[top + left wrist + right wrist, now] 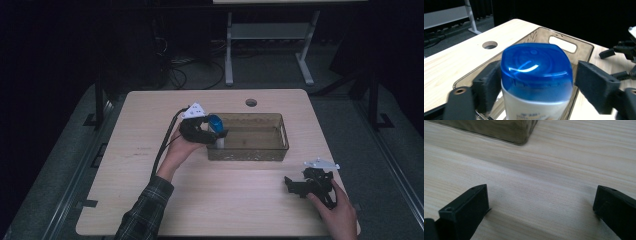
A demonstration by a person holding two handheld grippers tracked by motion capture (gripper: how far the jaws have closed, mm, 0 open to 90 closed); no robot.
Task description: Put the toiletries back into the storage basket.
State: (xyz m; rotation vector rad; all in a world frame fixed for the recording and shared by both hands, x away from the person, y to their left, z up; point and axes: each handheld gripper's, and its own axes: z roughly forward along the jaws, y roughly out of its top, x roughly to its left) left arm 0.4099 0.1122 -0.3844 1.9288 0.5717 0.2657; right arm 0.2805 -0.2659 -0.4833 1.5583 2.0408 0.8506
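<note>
From the high view, I have the left gripper [216, 131] at the near-left corner of the smoky translucent bin [280, 131], which sits mid-table on the pale wooden table [150, 200]. Between its jaws stands a white bottle [218, 142] with a blue cap [215, 121], upright inside the bin's left end, long axis vertical, cap pointing up. My right gripper [295, 186] rests on the table near the right edge, well apart from the bin, jaws pointing left.

In the left gripper view, the bottle [534, 105] rises between the two black jaws with its blue cap [536, 67] towards the camera. The left pad sits against or just beside the cap's side; on the right there is a clear gap between pad and cap, so the jaws stand apart and are not clamped on it. The bin [584, 47] runs away behind, its handle slot at the far end. The right gripper [621, 50] shows at the right edge.

In the right gripper view, my own jaws stand wide apart over bare table [544, 185], nothing between them; a corner of the bin [519, 132] lies ahead.
</note>
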